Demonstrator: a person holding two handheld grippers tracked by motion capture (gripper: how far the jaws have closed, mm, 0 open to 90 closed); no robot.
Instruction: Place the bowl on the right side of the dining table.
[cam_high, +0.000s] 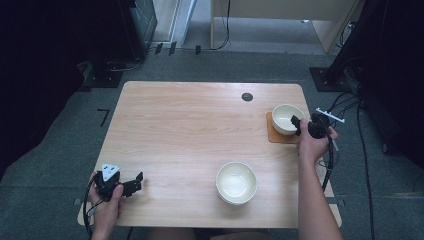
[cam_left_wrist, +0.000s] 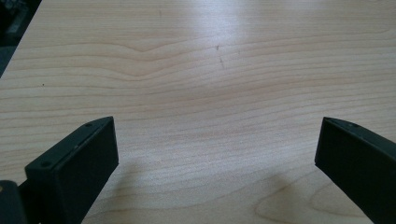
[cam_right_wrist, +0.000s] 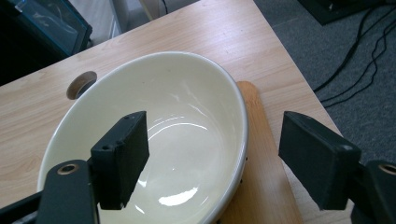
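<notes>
Wooden table (cam_high: 190, 130): cream bowl (cam_high: 286, 118) sits on a brown mat (cam_high: 274, 136) at the right edge, right gripper (cam_high: 304, 126) jaws wide astride its near rim. Looks like grasp or release; next probably close on rim. Left gripper (cam_high: 131, 185) wide, idle near-left; stacked bowls (cam_high: 236, 182) near-centre.

High view overlooks the table (cam_high: 190, 125); gripper views skim it closely.
</notes>
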